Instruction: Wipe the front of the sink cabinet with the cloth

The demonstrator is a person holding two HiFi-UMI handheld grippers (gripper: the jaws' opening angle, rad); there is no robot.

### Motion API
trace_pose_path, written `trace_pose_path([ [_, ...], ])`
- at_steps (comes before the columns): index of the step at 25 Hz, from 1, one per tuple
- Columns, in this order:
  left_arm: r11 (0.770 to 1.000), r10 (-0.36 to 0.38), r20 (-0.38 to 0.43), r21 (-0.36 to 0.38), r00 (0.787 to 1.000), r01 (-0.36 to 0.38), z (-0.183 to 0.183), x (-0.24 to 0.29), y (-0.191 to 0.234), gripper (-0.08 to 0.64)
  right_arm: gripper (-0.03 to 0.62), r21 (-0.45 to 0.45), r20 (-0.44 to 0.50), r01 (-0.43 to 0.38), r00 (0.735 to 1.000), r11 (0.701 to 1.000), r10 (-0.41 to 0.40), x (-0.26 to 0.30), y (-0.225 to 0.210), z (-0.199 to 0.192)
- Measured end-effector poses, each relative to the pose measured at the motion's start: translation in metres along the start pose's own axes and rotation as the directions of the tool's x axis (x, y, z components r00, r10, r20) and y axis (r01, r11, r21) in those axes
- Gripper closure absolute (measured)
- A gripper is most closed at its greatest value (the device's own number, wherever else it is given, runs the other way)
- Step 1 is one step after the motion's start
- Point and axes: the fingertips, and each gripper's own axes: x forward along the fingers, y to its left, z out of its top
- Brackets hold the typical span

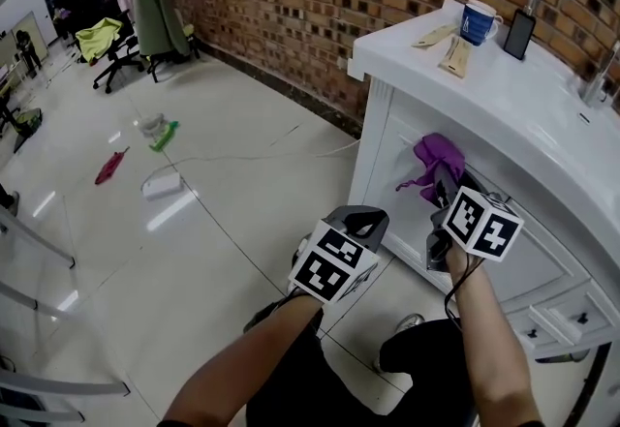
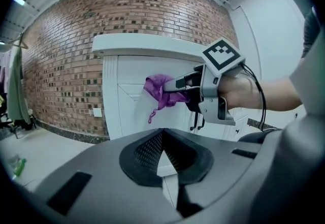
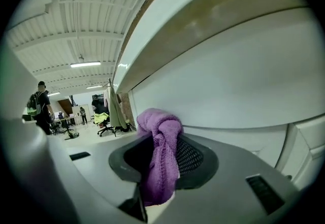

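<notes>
1. Gripping the purple cloth (image 3: 160,139) at the middle of its bunch, the right gripper (image 1: 442,191) has its jaws clamped on the fabric. A knotted-looking lump stands above the pads and a loose tail hangs below them.
2. The cloth lies against the upper panel of the sink cabinet (image 1: 386,159), just under the overhanging countertop (image 1: 504,101) and near the cabinet's corner.
3. The left gripper (image 2: 162,153) hangs well apart from the cabinet, aimed at its front. Its jaws are drawn together with nothing between them.
4. The cloth looks like soft, looped microfibre, and I judge it light and limp. It will probably fold and trail rather than push, so the wiping contact has to come from the lump ahead of the jaws.
5. The present hold at mid-bunch seems sound, since there is enough fabric in front to cushion the hard jaw tips against the painted panel. If the bunch slid back through the pads, the tips could scrape the finish.
6. The cabinet front appears rigid, smooth and glossy white, so the cloth should glide easily. The recessed mouldings will likely need the soft fabric pressed into them.
7. The dangling tail may snag on the drawer pulls (image 1: 581,318) lower down, so it is worth watching there.
</notes>
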Motion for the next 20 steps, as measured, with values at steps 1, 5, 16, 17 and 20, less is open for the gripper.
trace_pose_path([
  [1,1.000,0.000,-0.002,-0.001,1.000,0.000,-0.002,0.001,0.002,0.555,0.476,0.000,-0.003,-0.004,1.000,1.000,0.004,0.002,0.001,-0.003],
  [5,1.000,-0.006,-0.015,-0.003,1.000,0.006,-0.011,0.009,0.008,0.555,0.476,-0.005,-0.032,-0.004,0.999,1.000,0.004,0.015,0.002,-0.024],
  [16,0.999,-0.018,-0.072,-0.032,0.997,0.015,-0.044,0.033,0.028,0.555,0.476,0.076,-0.175,0.039,0.984,0.996,-0.025,0.042,-0.022,-0.120],
  [17,0.999,-0.018,-0.078,-0.036,0.997,0.016,-0.048,0.035,0.029,0.555,0.476,0.087,-0.189,0.044,0.982,0.995,-0.027,0.044,-0.025,-0.131],
  [20,0.999,-0.015,-0.096,-0.051,0.995,0.010,-0.056,0.040,0.036,0.555,0.476,0.100,-0.224,0.052,0.974,0.994,-0.028,0.049,-0.031,-0.158],
])
